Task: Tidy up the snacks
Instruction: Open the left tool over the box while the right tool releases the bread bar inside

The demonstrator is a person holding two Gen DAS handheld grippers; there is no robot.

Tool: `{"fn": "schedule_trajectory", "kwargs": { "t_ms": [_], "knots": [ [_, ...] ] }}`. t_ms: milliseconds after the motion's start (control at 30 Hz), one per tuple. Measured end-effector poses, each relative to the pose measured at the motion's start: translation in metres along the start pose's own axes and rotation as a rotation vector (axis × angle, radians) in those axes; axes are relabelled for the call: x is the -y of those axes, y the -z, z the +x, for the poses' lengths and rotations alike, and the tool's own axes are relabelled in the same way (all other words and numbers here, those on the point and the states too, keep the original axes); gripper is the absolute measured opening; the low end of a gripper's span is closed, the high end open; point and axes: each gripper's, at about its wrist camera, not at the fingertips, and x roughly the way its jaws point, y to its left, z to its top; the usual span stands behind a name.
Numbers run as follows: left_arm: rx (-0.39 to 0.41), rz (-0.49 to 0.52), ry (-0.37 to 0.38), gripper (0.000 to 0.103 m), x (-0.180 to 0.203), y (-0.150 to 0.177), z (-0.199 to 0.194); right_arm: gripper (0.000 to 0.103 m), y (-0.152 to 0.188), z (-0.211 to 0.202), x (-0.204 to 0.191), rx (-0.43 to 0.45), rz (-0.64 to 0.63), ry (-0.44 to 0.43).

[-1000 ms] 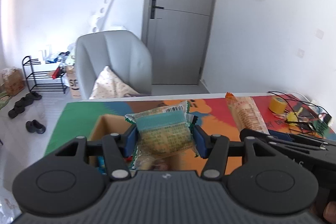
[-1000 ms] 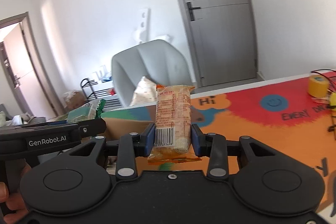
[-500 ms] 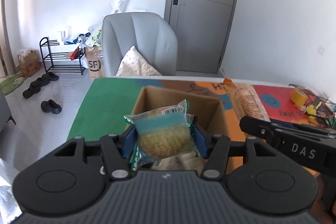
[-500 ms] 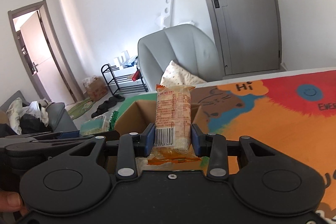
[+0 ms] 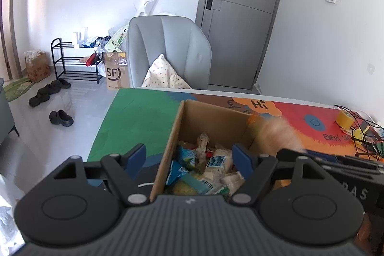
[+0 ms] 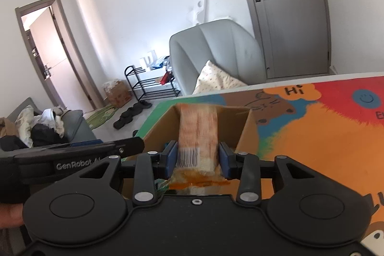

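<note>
Your left gripper [image 5: 189,158] is opening, nothing between its jaws, over the cardboard box [image 5: 213,116] of snack packets on the bench [image 5: 134,112]. Your right gripper [image 6: 198,158] is opening too, the orange snack pack [image 6: 198,128] blurred between its pads above the box.

grey armchair [image 5: 168,49], patterned cushion [image 5: 163,74], shoe rack [image 5: 72,61], grey door [image 5: 242,11]

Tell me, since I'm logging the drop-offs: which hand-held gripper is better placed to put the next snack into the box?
Right. Its hand-held gripper, jaws opening, has the orange packet between them above the cardboard box; the left is empty.
</note>
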Motion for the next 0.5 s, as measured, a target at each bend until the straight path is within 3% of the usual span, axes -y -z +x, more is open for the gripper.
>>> {"fn": "schedule_trajectory", "kwargs": {
  "t_ms": [67,500],
  "knots": [
    [-0.003,-0.008,0.001,0.078,-0.002,0.002,-0.001,0.062,0.002,-0.002,0.000,-0.001,0.009,0.005],
    [-0.009,0.025,0.032,0.089,0.015,0.016,-0.008,0.067,0.023,-0.034,0.020,0.019,0.053,0.081]
  ]
}}
